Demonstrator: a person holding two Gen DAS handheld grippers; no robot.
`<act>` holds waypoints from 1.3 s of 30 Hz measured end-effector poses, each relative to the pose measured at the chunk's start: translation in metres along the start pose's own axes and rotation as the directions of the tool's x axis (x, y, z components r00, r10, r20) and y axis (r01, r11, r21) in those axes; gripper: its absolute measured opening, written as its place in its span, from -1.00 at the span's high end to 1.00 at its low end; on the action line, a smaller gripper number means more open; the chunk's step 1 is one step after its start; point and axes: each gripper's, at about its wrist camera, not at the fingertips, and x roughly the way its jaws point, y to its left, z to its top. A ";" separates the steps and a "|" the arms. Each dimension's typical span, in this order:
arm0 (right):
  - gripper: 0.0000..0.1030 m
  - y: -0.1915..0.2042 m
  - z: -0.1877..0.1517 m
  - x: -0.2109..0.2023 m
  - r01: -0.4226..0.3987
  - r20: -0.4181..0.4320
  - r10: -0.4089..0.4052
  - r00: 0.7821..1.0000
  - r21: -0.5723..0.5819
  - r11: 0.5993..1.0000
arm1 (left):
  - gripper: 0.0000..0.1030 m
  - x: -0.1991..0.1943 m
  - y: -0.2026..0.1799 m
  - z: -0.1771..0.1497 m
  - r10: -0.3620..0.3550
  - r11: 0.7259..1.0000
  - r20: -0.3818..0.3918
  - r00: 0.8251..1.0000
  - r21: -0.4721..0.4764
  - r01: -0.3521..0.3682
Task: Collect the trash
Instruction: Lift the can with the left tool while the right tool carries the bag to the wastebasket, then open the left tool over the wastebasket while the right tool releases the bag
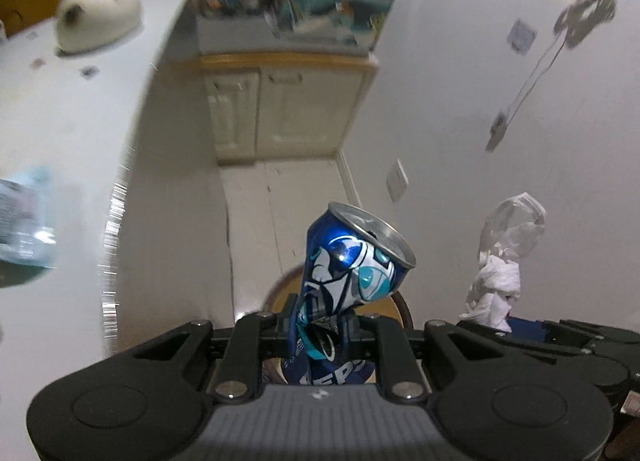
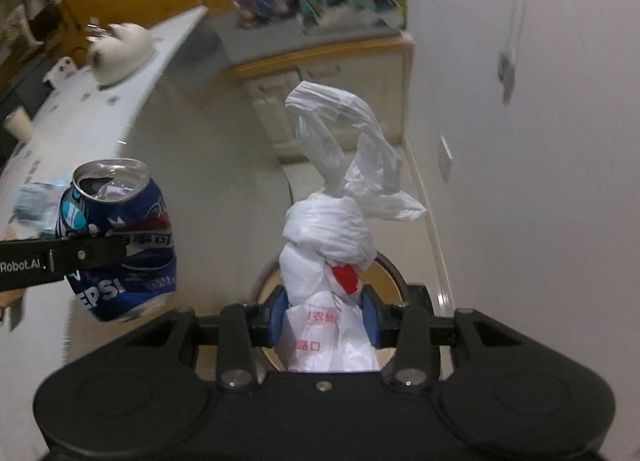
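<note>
Two wrist views, both claws loaded and tilted down off the edge of the white counter (image 1: 72, 109).

My left claw (image 1: 320, 331) is clamped on one crushed blue cola can (image 1: 352, 261); the can is dented at the waist where the pads squeeze it, with its opened top pointing away from the camera. In the right wrist view the same can (image 2: 120, 237) appears at the left, gripped across its middle by a black finger.

My right claw (image 2: 326, 321) is clamped on one knotted white plastic bag (image 2: 332, 229) (red print on it, contents not visible); its loose handles stand up above the knot. From the left wrist view this bag (image 1: 500, 269) shows at the right, so the two loads travel side by side, near each other but apart.

Below both claws lies a round brown-rimmed opening (image 2: 390, 267) on the pale floor (image 1: 280, 197). I take it for the bin, though most of it is hidden behind the loads.

Progress, as I judge it: two pieces of trash are picked up, neither is released yet. What is left is to bring each over the opening and let go. On the counter a bluish crumpled wrapper or packet (image 1: 24, 221) remains, too blurred to identify; it may be a further piece to collect.

Count: one can, one bag, one presumed bin, one blurred packet, plus one white rounded object (image 1: 96, 19) far down the counter (not trash, I would guess).
</note>
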 end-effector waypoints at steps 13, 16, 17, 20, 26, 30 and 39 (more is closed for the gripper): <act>0.22 -0.056 -0.027 0.170 0.024 -0.216 0.004 0.976 0.126 0.992 | 0.61 0.172 0.002 0.000 0.002 0.999 -0.233 0.972 -0.033 -0.010; 0.22 -0.061 -0.032 0.204 0.017 -0.251 0.020 0.968 0.143 0.990 | 0.61 0.202 0.005 -0.006 0.015 0.999 -0.271 0.962 -0.029 -0.024; 0.22 -0.060 -0.034 0.214 0.012 -0.262 0.027 0.965 0.145 0.989 | 0.61 0.209 0.005 -0.008 0.018 0.999 -0.279 0.960 -0.027 -0.026; 0.21 -0.059 -0.040 0.241 0.015 -0.292 0.025 0.956 0.132 0.991 | 0.61 0.229 0.006 -0.014 0.023 0.999 -0.301 0.953 -0.021 -0.031; 0.21 -0.055 -0.045 0.286 -0.011 -0.335 0.053 0.941 0.127 0.992 | 0.61 0.254 0.010 -0.023 0.044 0.998 -0.312 0.949 -0.022 -0.054; 0.22 -0.052 -0.052 0.310 -0.013 -0.355 0.046 0.934 0.094 0.996 | 0.61 0.263 0.019 -0.026 0.049 0.996 -0.315 0.948 -0.050 -0.068; -0.02 -0.050 -0.073 0.300 -0.100 -0.359 0.118 0.926 0.069 0.993 | 0.61 0.269 0.024 -0.034 0.044 0.996 -0.322 0.946 -0.061 -0.067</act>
